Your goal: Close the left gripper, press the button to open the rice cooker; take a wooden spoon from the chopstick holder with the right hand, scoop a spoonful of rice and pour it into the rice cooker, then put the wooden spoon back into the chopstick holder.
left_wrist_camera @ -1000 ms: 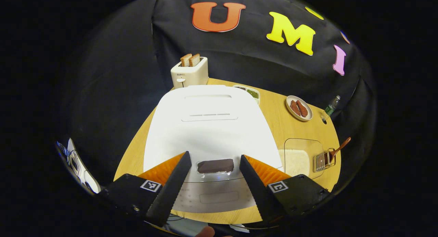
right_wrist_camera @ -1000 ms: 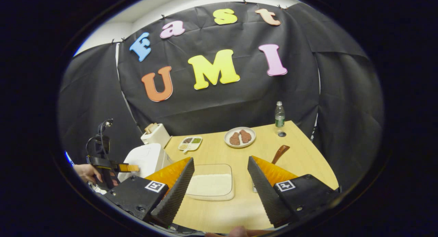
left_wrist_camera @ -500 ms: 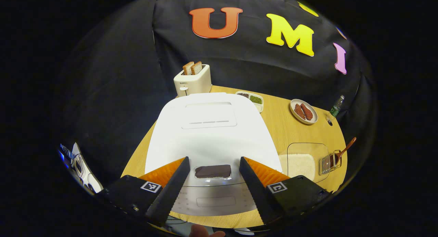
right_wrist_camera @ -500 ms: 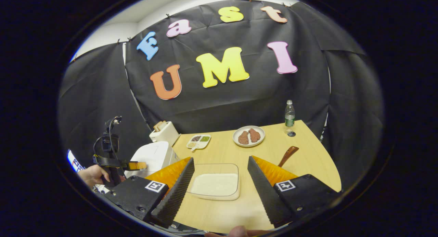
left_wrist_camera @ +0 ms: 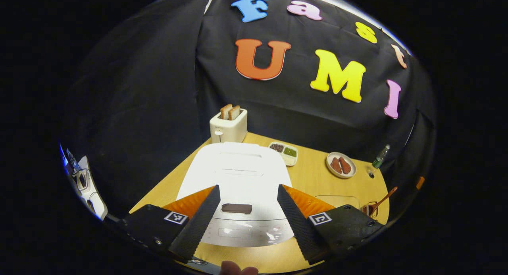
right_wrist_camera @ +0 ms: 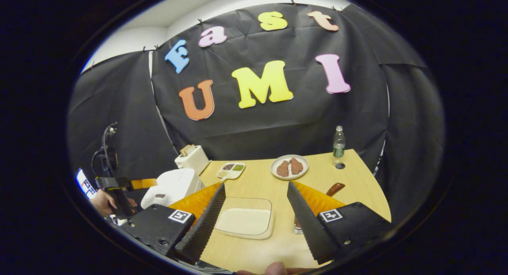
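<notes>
**Lid latch first, spoon waiting at the far edge**

The rice cooker (left_wrist_camera: 234, 175) sits on the table (left_wrist_camera: 313, 175) with its lid down. Its dark button (left_wrist_camera: 236, 208) lies on the front lip, framed between the fingers of the left gripper (left_wrist_camera: 246, 221), whose tongs stand wide apart and touch nothing. The button looks like a stiff, sprung latch in a smooth, hard shell; I judge it wants a firm push from drawn-together tips, since splayed fingers would straddle it. The cooker looks heavy enough to stay put under that push.

From the cooker, at about 3 o'clock in the left gripper view, the wooden spoon (left_wrist_camera: 383, 199) leans out of the wire chopstick holder (left_wrist_camera: 371, 209). It should be light, rigid and not slippery; the exposed upper handle is the place to pinch. The holder looks light and may tip or drag if the spoon is pulled sideways.

In the right gripper view the right gripper (right_wrist_camera: 256, 223) hangs with tongs apart over the clear tray of rice (right_wrist_camera: 246, 221); the spoon handle (right_wrist_camera: 335, 189) shows at 2 o'clock.

Farther off: toaster (left_wrist_camera: 228, 126), seasoning dish (left_wrist_camera: 285, 152), plate of meat (left_wrist_camera: 341, 165), bottle (right_wrist_camera: 338, 143). None blocks the button.
</notes>
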A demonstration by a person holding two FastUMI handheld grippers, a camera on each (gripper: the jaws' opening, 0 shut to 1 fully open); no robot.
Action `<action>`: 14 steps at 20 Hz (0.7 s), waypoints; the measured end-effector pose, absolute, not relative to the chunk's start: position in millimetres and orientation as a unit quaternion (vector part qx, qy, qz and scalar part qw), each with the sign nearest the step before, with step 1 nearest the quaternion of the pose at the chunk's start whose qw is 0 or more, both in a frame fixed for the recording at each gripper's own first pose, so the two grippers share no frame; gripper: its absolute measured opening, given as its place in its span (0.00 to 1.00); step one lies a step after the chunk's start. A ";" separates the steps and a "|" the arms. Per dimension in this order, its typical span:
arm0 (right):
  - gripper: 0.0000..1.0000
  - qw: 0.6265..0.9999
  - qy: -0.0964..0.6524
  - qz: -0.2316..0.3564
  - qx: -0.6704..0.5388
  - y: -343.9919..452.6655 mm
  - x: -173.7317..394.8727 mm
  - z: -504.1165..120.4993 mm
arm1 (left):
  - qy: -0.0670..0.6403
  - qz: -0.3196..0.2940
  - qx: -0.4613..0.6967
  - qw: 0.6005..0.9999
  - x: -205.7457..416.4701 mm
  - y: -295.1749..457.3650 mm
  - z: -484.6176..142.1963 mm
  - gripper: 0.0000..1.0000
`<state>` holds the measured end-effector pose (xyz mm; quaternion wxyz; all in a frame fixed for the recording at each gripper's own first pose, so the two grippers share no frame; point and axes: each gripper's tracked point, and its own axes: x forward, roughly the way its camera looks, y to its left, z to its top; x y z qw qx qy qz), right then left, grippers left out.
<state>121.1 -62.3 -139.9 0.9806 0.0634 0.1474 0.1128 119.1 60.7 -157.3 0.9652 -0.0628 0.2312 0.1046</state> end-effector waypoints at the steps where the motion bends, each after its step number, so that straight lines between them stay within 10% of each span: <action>1: 1.00 0.981 0.140 0.116 0.064 -62.2 121.7 -137.6 | 0.211 0.101 -0.062 0.970 111.6 53.3 -142.6 0.95; 14: 0.99 0.997 0.010 0.064 0.031 -47.9 -6.2 -57.9 | 0.023 0.004 -0.044 0.999 -30.2 -33.3 -12.1 0.95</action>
